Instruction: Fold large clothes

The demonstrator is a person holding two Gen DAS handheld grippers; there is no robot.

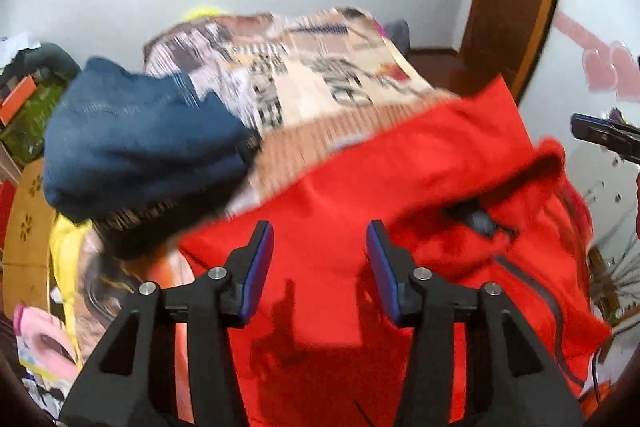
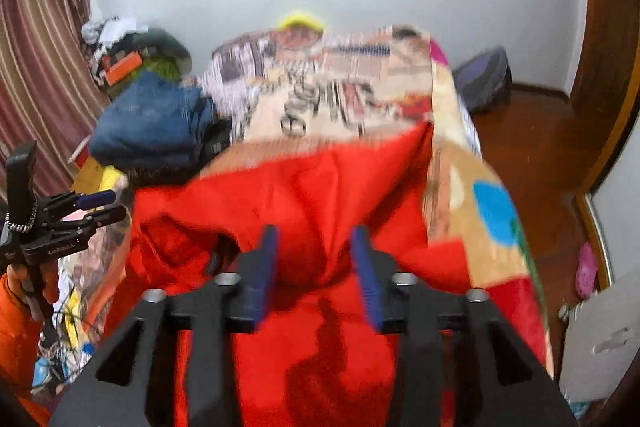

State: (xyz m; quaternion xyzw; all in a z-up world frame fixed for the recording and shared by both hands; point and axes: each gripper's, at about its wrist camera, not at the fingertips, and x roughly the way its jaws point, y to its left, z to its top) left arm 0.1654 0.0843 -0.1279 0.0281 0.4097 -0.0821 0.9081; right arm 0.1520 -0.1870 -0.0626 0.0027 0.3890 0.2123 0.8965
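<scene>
Both grippers hover with jaws parted over the red garment, nothing between the pads.

The red garment (image 1: 340, 195) lies rumpled on the patterned bed cover (image 1: 320, 67), a bunched fold at about two o'clock of the left gripper (image 1: 320, 267). The right gripper (image 2: 316, 267) hangs over another hump; blur hides the hem, so probably best to find a clean edge each side, pinch single layers, and keep clear of the blue clothes pile (image 1: 140, 139) at ten o'clock.

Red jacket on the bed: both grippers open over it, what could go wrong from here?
1. The red jacket lies bunched, so the left gripper or right gripper may pinch several layers.
2. The blue folded garment sits beside it; a sweeping fold could knock it.
3. Both views are blurred, so aim may suffer.
</scene>
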